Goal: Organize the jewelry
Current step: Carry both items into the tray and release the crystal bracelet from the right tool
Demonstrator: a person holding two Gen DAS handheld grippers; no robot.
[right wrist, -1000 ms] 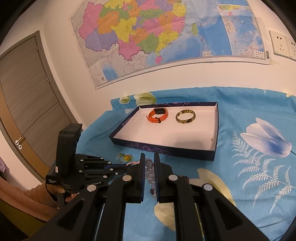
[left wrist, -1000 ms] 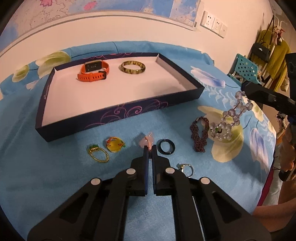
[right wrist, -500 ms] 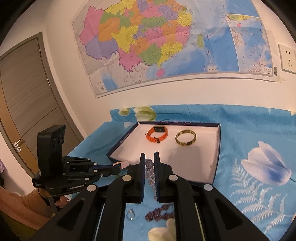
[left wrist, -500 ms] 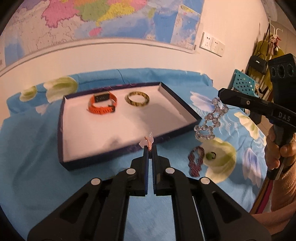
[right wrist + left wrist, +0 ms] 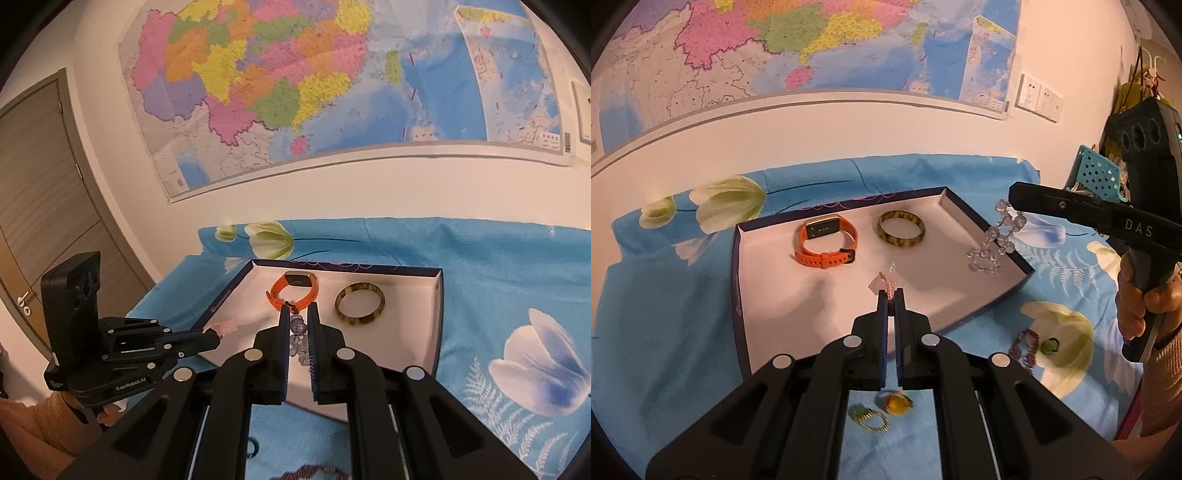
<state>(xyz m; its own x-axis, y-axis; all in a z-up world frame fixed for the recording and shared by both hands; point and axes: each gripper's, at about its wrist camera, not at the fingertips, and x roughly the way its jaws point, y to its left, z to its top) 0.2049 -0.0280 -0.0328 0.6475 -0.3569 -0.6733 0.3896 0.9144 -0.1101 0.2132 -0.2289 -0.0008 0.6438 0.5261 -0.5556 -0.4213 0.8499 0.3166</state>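
Left wrist: left claw pinches a pink charm over the tray; right claw clamps a bead bracelet beyond it

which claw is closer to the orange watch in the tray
Right, judging by its own view: the right claw, shut on a clear bead bracelet, hangs just in front of the orange watch. The left claw, gripping a small pink charm, hovers farther back.

Right gripper clamped on clear faceted bead bracelet, above dark-walled white tray. Inside tray: orange smartwatch, mottled olive bangle.
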